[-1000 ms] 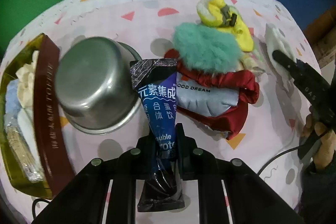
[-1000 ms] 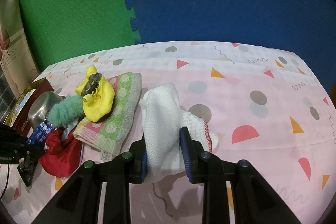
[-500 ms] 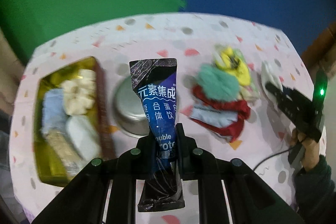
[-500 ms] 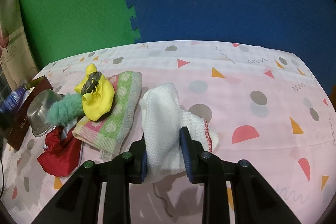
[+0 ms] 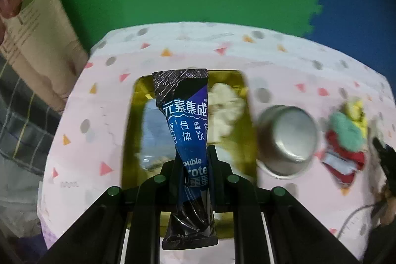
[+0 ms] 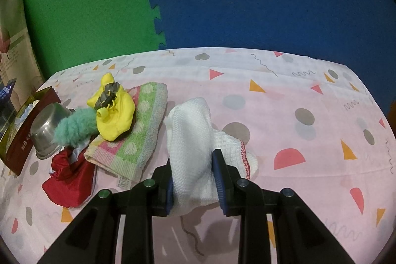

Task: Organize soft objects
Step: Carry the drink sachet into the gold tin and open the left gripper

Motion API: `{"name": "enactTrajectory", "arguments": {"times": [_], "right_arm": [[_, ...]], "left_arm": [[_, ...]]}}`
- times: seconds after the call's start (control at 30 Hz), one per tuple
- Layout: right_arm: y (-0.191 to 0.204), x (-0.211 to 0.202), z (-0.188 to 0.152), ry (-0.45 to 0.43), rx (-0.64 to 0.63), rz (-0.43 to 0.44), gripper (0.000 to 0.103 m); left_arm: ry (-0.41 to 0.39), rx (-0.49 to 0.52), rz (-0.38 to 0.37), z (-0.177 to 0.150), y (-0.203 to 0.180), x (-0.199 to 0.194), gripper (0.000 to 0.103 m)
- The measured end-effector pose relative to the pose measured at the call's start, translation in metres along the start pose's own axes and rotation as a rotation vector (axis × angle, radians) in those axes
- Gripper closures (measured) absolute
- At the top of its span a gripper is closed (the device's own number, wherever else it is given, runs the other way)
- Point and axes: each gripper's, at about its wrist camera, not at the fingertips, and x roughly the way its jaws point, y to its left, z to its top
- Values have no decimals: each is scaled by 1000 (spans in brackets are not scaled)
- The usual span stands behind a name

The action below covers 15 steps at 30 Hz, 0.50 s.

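blue drink pouch (image 5: 190, 135) pinched upright in my left tool (image 5: 193, 160), directly over the gold box (image 5: 128, 120); right tool (image 6: 195, 180) clamps the white cloth (image 6: 190, 130).

left hand-held gripper (image 5: 194, 160): black plastic, two long black arms, four small green dots | right hand-held gripper (image 6: 194, 175): black plastic, blue pads (image 6: 219, 172) on its fingers, small silver and green screws

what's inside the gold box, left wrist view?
In the gold box: a cream fluffy piece, something pale blue, blurred. The blue pouch in the left claw covers the middle.
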Motion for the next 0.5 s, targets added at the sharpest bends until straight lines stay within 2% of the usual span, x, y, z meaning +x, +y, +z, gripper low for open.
{"name": "enactTrajectory", "arguments": {"times": [0.13, 0.5], "right_arm": [[1, 0, 0, 2, -6, -4, 76], [6, 3, 1, 15, -37, -27, 75]], "left_arm": [[32, -17, 5, 6, 23, 22, 89], [86, 39, 17, 20, 43, 63, 89]]}}
